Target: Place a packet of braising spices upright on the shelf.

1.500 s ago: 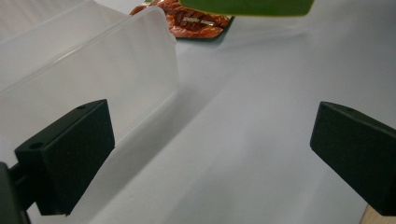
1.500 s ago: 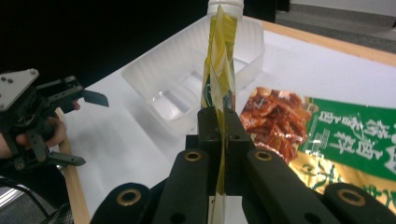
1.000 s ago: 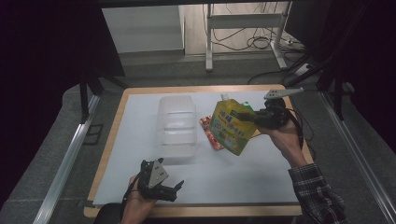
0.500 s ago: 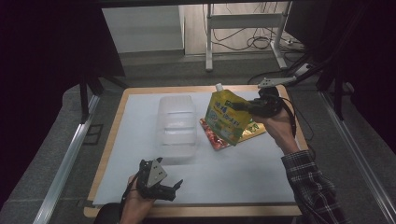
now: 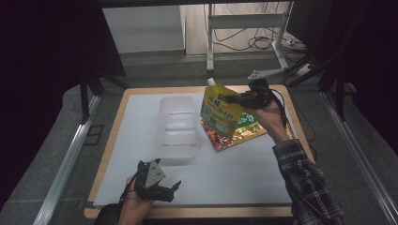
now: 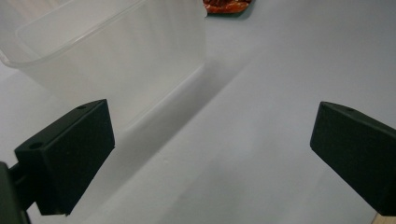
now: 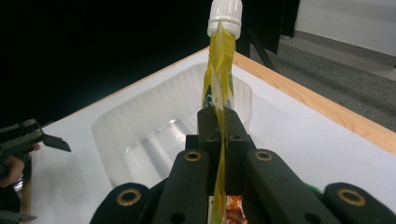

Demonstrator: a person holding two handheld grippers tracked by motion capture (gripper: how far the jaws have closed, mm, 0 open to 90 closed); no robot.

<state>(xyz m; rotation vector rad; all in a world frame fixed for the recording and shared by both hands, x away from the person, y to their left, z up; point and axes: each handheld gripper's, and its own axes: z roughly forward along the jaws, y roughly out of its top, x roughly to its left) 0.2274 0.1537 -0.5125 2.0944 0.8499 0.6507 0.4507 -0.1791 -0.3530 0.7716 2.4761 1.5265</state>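
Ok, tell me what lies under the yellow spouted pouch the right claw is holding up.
Under the yellow spouted pouch, clamped in the right claw, a red and gold packet lies flat on the white mat. The pouch covers the packet's upper left part, so anything there is hidden.

Right gripper [image 5: 233, 99] carried yellow pouch [image 5: 218, 111] farther back (slightly higher).

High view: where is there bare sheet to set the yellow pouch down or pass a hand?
Bare white sheet runs along the near edge, between the left gripper and the plaid sleeve, and left of the clear tub. It is crowded between the tub and the right gripper, where the yellow pouch hangs over the red packet.
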